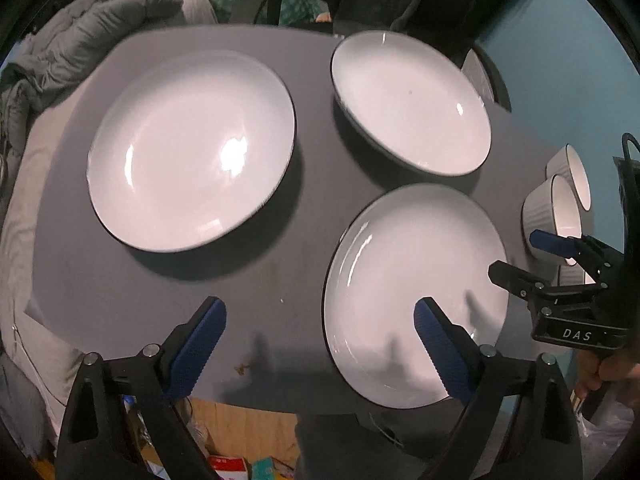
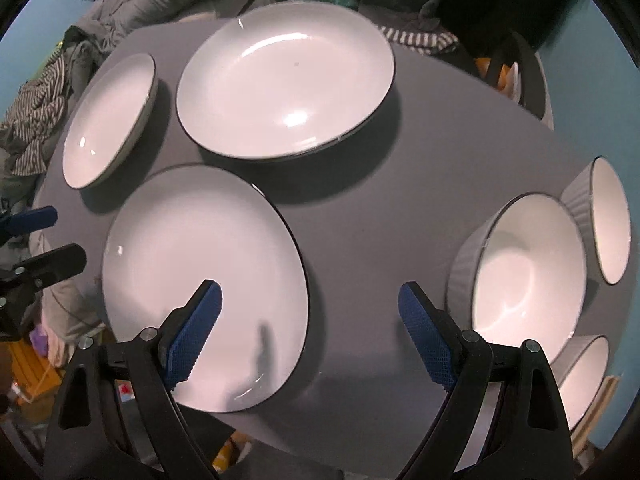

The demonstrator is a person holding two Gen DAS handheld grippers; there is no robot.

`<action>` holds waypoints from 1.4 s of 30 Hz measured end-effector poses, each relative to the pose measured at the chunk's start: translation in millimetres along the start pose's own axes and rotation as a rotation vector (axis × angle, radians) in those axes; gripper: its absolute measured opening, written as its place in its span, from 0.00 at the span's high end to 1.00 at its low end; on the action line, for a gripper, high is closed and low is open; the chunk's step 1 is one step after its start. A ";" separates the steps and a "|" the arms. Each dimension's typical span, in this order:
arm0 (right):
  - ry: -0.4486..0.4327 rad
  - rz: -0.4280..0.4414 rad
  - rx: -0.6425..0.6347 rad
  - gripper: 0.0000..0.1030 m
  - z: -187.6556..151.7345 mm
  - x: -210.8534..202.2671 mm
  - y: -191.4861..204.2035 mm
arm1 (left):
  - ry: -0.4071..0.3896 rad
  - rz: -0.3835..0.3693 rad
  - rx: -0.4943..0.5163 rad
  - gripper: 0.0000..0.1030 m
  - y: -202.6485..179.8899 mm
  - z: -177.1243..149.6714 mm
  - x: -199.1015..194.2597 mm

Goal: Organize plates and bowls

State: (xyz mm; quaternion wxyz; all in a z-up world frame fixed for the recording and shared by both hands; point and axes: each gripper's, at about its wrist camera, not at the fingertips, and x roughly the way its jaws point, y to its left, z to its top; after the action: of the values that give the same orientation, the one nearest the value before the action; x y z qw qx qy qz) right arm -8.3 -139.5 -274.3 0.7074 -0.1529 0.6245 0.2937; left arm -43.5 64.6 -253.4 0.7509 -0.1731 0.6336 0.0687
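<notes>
**A:** Item count, as I see it from here: three white plates with dark rims on the grey table [image 2: 380,208], none stacked. Near plate [image 2: 200,284], far plate [image 2: 286,84], left plate [image 1: 192,148].

**B:** And bowls?

**A:** Three ribbed white bowls along the right edge of the table: middle bowl [image 2: 528,276], far bowl [image 2: 608,216], near bowl [image 2: 584,376]. They sit close beside one another, possibly touching, but each rests on the table, none nested.

**B:** Grippers?

**A:** Left gripper [image 1: 320,344]: jaws spread wide, nothing between them, hovering over the table's near edge with one pad above the near plate. Right gripper [image 2: 310,332]: jaws likewise released and empty, hanging between the near plate and the middle bowl.

**B:** So progress?

**A:** By my reckoning, none to show yet. Every piece lies single. Remaining, I'd judge: gather three plates into one pile, nest three bowls into another.

**B:** Surroundings?

**A:** Grey padded jacket [image 1: 100,20] heaped behind the table.
</notes>
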 end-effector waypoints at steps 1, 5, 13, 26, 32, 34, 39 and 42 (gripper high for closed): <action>0.004 0.002 0.000 0.13 -0.7 4.9 1.2 | 0.005 -0.004 -0.006 0.07 0.9 -1.1 2.6; 0.019 0.020 0.008 0.13 -2.8 11.3 -0.2 | 0.028 -0.019 -0.034 0.08 5.7 -6.7 13.0; 0.034 0.061 0.034 0.21 -3.9 26.1 -2.3 | 0.052 -0.027 -0.045 0.20 8.8 -9.4 31.5; 0.073 0.072 0.036 0.56 6.9 32.3 -7.4 | 0.105 -0.054 -0.093 0.62 11.0 -11.6 50.8; 0.077 0.095 0.045 0.68 5.2 31.3 -11.9 | 0.109 -0.086 -0.096 0.74 15.4 -12.3 50.0; 0.073 0.099 0.052 0.69 4.6 31.5 -11.5 | 0.106 -0.095 -0.100 0.78 15.8 -13.6 51.0; 0.052 0.100 0.058 0.69 -3.0 28.9 -14.0 | 0.099 -0.102 -0.097 0.81 8.8 -15.6 54.6; 0.050 0.105 0.076 0.70 -3.8 28.0 -14.6 | 0.094 -0.111 -0.104 0.82 1.3 -17.3 55.7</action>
State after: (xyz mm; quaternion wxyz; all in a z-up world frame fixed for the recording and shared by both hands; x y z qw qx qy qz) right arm -1.1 -146.8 -304.4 0.6805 -0.1003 0.6598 0.3026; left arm -49.6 53.3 -310.3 0.7132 -0.2496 0.6530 0.0513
